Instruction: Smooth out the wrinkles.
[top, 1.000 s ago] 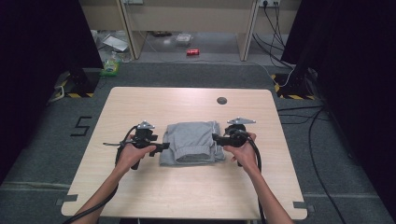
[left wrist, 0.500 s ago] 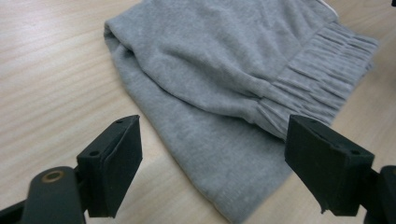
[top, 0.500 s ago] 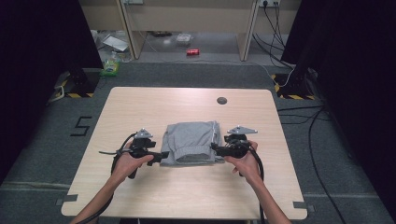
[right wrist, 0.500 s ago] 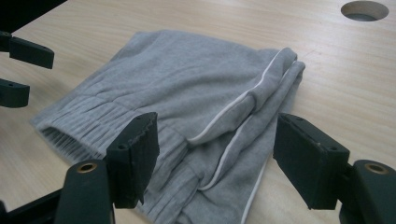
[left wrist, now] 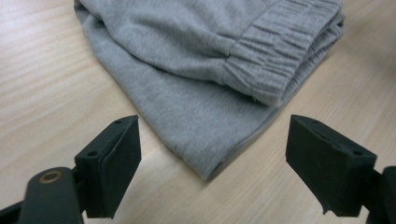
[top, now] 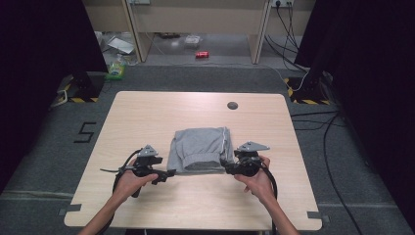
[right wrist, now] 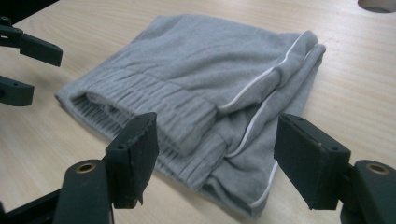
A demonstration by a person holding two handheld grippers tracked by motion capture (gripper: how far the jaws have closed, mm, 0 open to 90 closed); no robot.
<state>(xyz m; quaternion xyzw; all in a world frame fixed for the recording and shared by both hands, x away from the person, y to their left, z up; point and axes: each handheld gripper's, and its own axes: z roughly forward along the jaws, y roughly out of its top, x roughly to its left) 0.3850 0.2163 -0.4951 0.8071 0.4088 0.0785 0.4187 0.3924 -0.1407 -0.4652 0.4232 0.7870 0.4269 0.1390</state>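
A folded grey garment (top: 200,149) with a ribbed cuff and white piping lies flat in the middle of the wooden table (top: 147,112). My left gripper (top: 169,174) sits just off its near left corner. Its jaws have just been opening and now stand wide apart (left wrist: 212,140); the cloth's corner (left wrist: 210,70) lies on the table between them, untouched. My right gripper (top: 227,169) is at the near right corner, open (right wrist: 217,130), with the folded edge (right wrist: 210,93) between its jaws but not pressed. The left gripper (right wrist: 28,65) also shows across the garment in the right gripper view.
A round cable hole (top: 232,105) sits near the table's far edge. Cables trail from both grippers toward the near edge. On the floor beyond the table are a red can (top: 201,54), a green bottle (top: 116,68) and desk legs.
Both hands have drawn back toward the near edge of the table, from the garment's sides to its near corners. The left jaws have spread wider. The garment has stayed put.
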